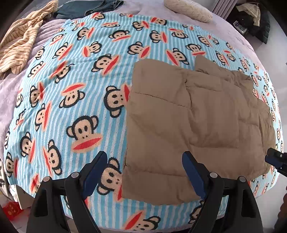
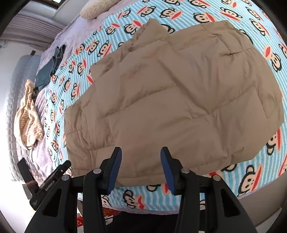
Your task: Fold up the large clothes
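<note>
A tan quilted puffer jacket (image 1: pixel 193 125) lies folded into a rough rectangle on a blue-striped monkey-print blanket (image 1: pixel 71 75). My left gripper (image 1: pixel 144 156) hangs above the jacket's near left edge. It is open wide, one finger over the blanket and the other over the jacket, with nothing pressed between the pads. In the right wrist view the jacket (image 2: pixel 179 93) fills the middle. My right gripper (image 2: pixel 141 150) hovers over its near hem, open about halfway and empty. The right gripper's tip (image 1: pixel 276 159) shows at the left view's right edge. The left gripper's body (image 2: pixel 52 181) shows at the right view's lower left.
A beige striped garment (image 1: pixel 21 41) and dark folded clothes (image 1: pixel 86 8) lie at the far left of the bed. A cream pillow (image 1: pixel 188 9) rests at the head, on a lilac sheet (image 1: pixel 10 93). The bed's near edge drops off just below the jacket.
</note>
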Demonstrator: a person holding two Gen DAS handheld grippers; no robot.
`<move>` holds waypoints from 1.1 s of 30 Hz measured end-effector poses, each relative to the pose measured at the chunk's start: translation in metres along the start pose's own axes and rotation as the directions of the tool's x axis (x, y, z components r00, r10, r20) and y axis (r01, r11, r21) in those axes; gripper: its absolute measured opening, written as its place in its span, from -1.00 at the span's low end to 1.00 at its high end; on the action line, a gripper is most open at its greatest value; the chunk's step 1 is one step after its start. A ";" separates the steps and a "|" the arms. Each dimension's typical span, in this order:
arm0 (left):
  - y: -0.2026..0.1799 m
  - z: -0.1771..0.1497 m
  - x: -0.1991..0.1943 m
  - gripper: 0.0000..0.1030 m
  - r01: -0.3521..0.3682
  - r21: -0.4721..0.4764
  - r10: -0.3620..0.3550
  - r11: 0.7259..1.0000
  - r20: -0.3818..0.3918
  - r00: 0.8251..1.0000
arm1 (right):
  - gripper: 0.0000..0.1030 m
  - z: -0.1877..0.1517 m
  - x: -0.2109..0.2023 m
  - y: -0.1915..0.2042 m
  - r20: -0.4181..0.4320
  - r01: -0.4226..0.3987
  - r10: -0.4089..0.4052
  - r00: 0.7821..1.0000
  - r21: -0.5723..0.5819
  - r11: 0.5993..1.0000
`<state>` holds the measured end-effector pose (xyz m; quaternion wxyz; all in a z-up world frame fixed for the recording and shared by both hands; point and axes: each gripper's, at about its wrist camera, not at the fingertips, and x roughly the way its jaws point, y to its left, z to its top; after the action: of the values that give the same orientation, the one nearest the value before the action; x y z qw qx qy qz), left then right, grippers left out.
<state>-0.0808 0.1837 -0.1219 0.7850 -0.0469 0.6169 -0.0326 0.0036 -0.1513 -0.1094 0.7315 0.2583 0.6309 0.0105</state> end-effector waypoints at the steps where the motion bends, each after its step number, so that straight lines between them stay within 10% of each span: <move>1: -0.001 0.001 0.002 0.67 -0.007 -0.001 0.007 1.000 -0.005 1.000 | -0.05 0.000 0.000 -0.001 -0.003 0.003 -0.004 1.000 -0.006 1.000; 6: -0.006 0.003 0.002 0.98 -0.042 -0.049 0.043 0.998 0.013 0.999 | -0.05 0.013 0.004 -0.003 -0.040 0.002 -0.005 0.999 -0.064 0.998; 20: -0.018 0.008 0.007 0.98 -0.055 -0.054 0.056 0.997 0.013 0.998 | 0.82 0.017 0.007 0.008 -0.012 0.064 -0.067 0.998 -0.200 0.978; 33: -0.007 0.009 0.015 0.98 -0.045 -0.047 0.046 0.998 0.022 0.999 | 0.99 0.008 0.011 0.021 0.030 0.180 -0.178 0.983 -0.261 0.948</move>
<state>-0.0687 0.1759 -0.1333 0.7914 -0.0516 0.6091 0.0003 0.0203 -0.1322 -0.1108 0.7592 0.1009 0.6424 0.0265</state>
